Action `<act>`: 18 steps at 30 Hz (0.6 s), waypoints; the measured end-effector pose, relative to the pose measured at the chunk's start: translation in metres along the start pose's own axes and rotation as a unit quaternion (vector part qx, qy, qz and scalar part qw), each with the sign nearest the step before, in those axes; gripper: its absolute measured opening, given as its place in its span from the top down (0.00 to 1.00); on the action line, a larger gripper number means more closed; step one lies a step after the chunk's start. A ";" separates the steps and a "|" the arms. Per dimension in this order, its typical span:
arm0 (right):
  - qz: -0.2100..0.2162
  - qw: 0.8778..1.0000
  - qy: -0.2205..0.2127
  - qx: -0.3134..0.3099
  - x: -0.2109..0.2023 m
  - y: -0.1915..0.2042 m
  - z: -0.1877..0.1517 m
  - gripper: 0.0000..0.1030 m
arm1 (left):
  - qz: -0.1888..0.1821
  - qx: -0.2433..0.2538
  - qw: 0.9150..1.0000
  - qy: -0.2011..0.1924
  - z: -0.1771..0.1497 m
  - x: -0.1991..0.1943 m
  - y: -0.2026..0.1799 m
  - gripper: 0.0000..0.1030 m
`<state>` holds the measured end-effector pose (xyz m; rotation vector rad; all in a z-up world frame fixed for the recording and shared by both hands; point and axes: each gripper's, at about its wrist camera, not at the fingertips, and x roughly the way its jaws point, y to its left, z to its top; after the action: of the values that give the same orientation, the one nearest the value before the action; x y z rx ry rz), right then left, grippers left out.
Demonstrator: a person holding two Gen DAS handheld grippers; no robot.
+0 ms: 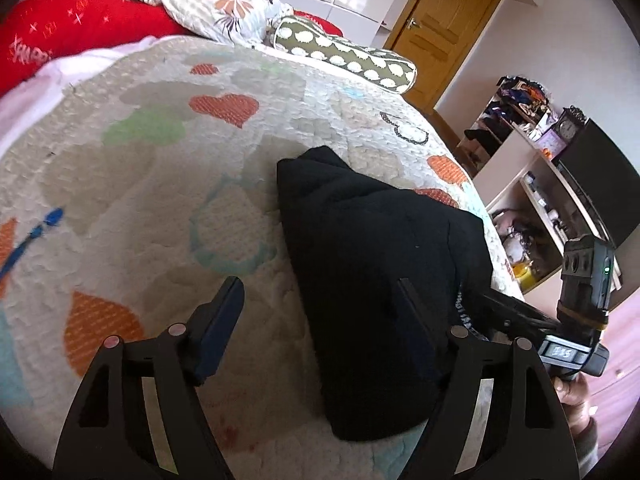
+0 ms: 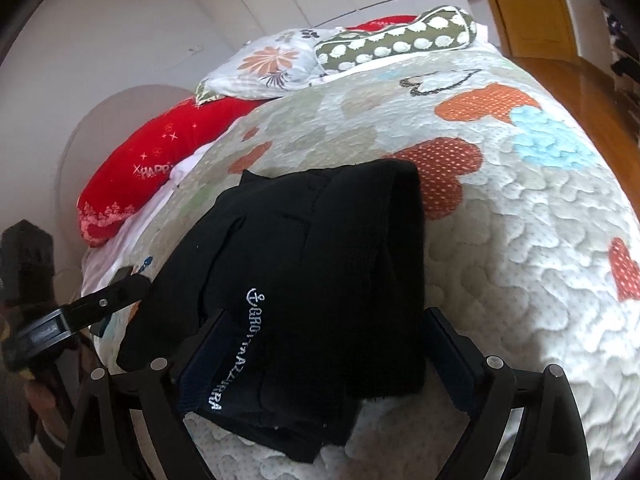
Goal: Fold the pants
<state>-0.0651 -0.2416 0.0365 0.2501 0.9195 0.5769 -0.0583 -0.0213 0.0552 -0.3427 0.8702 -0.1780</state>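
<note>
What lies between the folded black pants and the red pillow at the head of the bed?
Only bare heart-patterned quilt, then a strip of white sheet beside the red pillow; nothing else separates it from the black pants. The right wrist view shows this best.

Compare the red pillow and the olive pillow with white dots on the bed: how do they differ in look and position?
The red pillow is plain red with small white lettering; the olive pillow is covered in white dots. The red pillow lies on the bed's left side, the olive pillow on its right. Both rest at the head end beside the floral pillow.
</note>
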 end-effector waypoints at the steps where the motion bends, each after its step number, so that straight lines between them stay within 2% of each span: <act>1: 0.007 1.000 -0.001 0.003 0.000 -0.002 0.001 0.08 | -0.005 -0.003 1.000 0.003 0.000 0.004 0.001 0.24; 5: 0.017 1.000 -0.002 0.007 0.006 -0.005 0.005 0.05 | -0.026 -0.006 1.000 0.009 0.004 0.014 -0.001 0.22; 8: 0.010 1.000 0.002 -0.003 0.013 0.000 0.008 0.00 | -0.025 -0.002 1.000 0.009 0.006 0.018 -0.003 0.21; 13: -0.010 1.000 0.011 -0.020 0.022 0.006 0.013 0.00 | -0.022 0.004 1.000 0.012 0.005 0.022 -0.006 0.19; 18: 0.004 1.000 0.003 -0.006 0.021 0.001 0.014 0.00 | -0.020 -0.009 1.000 0.020 0.006 0.030 -0.003 0.12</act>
<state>-0.0440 -0.2287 0.0310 0.2406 0.9215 0.5913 -0.0347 -0.0314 0.0385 -0.3745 0.9046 -0.2142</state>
